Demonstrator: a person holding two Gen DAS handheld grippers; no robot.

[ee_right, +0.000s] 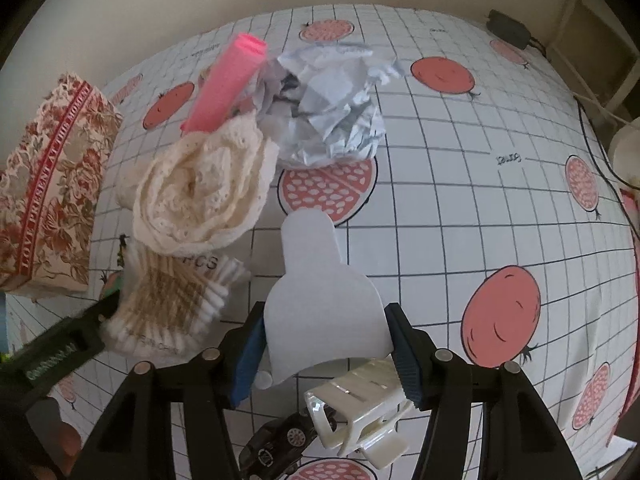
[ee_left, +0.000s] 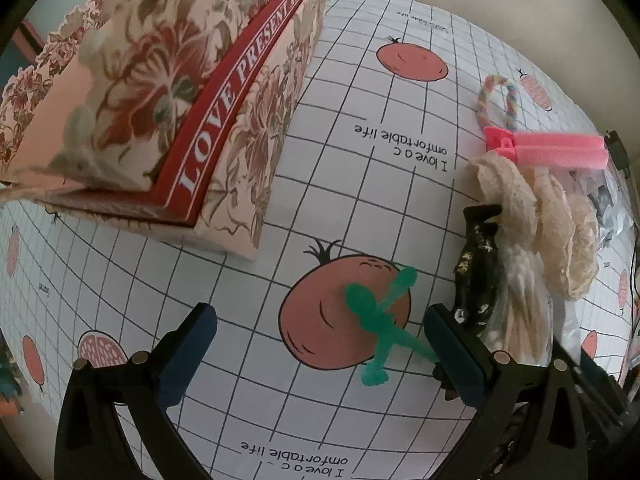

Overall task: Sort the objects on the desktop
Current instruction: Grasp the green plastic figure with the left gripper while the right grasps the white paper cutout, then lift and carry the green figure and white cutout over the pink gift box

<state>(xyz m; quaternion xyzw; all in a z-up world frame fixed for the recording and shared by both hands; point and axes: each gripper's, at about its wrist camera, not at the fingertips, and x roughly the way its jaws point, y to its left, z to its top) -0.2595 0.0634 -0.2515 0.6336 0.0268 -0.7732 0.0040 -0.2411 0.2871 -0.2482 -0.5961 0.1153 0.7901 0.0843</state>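
Surface: a grid-printed tablecloth with fruit motifs. The floral box is cut off at far left, and a black object beside the lace roll is hard to identify. The left gripper hovers low with jaws spread, a green toy figure lying between them. The right gripper is clamped on a white card, with a white hair claw and toy car just below.

Your right gripper pinches a bent white card between its blue pads, above a white hair claw and a black toy car. Ahead on the tabletop lie crumpled paper, a cream lace roll, a pink clip and cotton swabs. A floral box stands at the left.
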